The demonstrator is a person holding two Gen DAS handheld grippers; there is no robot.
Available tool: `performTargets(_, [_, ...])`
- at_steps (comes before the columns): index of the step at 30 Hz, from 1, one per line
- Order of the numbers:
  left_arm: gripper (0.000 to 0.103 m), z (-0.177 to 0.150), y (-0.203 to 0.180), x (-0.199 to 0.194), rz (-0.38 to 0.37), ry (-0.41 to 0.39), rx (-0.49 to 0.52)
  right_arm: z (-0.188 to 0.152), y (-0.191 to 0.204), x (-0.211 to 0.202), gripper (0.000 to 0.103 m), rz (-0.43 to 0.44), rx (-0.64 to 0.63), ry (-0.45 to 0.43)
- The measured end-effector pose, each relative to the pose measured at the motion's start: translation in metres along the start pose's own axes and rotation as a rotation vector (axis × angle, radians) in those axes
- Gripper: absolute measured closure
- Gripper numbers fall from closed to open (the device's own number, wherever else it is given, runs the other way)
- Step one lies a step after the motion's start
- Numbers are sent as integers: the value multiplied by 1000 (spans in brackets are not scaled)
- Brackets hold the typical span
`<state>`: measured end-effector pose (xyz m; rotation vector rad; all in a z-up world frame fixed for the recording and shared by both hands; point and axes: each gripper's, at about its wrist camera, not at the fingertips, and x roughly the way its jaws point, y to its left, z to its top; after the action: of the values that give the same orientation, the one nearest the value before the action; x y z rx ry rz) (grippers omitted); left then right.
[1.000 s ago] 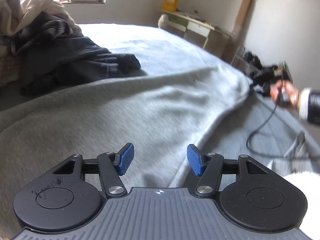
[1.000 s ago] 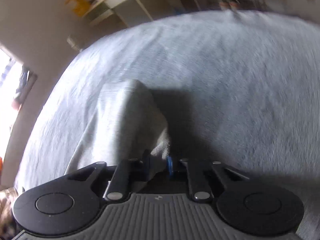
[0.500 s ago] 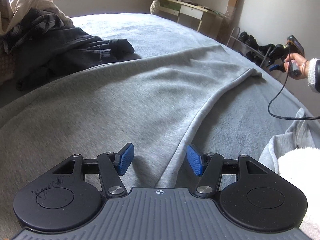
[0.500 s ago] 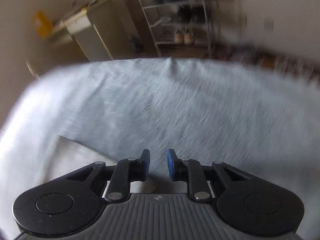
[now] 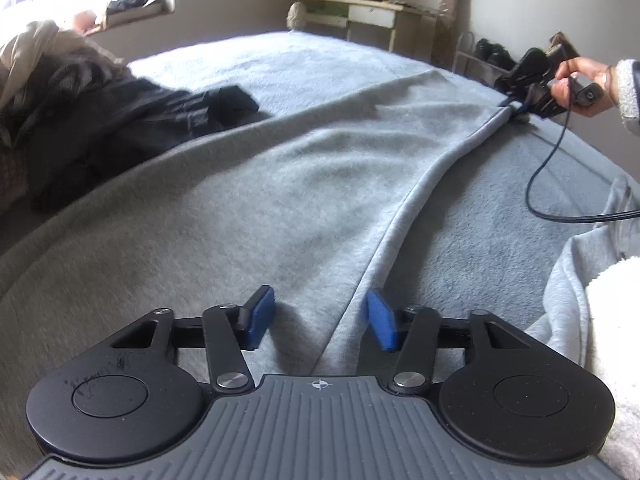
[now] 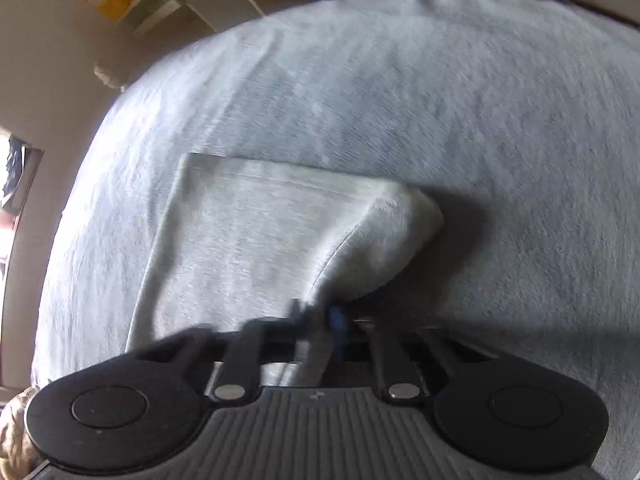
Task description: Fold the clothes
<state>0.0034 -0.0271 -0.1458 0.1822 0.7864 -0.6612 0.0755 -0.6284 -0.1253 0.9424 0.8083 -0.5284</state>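
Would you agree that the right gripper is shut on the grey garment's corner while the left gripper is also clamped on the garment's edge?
Not quite. The left gripper is not clamped: the left wrist view shows its jaws, which have just been closing, apart, with the garment's edge running between them. The right gripper is shut on the garment's corner, as the right wrist view shows.

Black gripper body (image 5: 320,420), blue fingers (image 5: 380,322), silver screws, white fleece sleeve (image 5: 626,92)
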Motion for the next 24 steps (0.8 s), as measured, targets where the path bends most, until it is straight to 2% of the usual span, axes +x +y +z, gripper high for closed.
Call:
performTargets(4, [61,0,8,-8,-40,-9,-47,-1,33,-33,97,98,-146,-119])
performTargets(9, [61,-3,17,-8,-64,6,-73,-5,5,-28,97,-14,-138,-122])
performTargets(11, [61,-5,19,-6,-68,12,-81,-4,-23,-7,95,-69,-60,-73])
performTargets(13, [61,-5,22,-5,-75,17,-91,-3,-50,13,82,-99,7,-7])
performTargets(15, [61,-6,25,-5,-84,23,-107,-4,-64,6,78,-33,82,-48])
performTargets(17, [61,-4,29,-6,-103,30,-131,-6,-59,-12,73,-46,60,-135])
performTargets(20, [61,1,35,-11,-133,23,-166,-7,-33,-38,73,-25,-96,-261])
performTargets(22, [59,6,40,-17,-149,-6,-190,-14,-8,-44,73,58,-224,-257])
performTargets(24, [57,11,46,-19,-148,-36,-224,-34,29,-33,73,88,-406,-181])
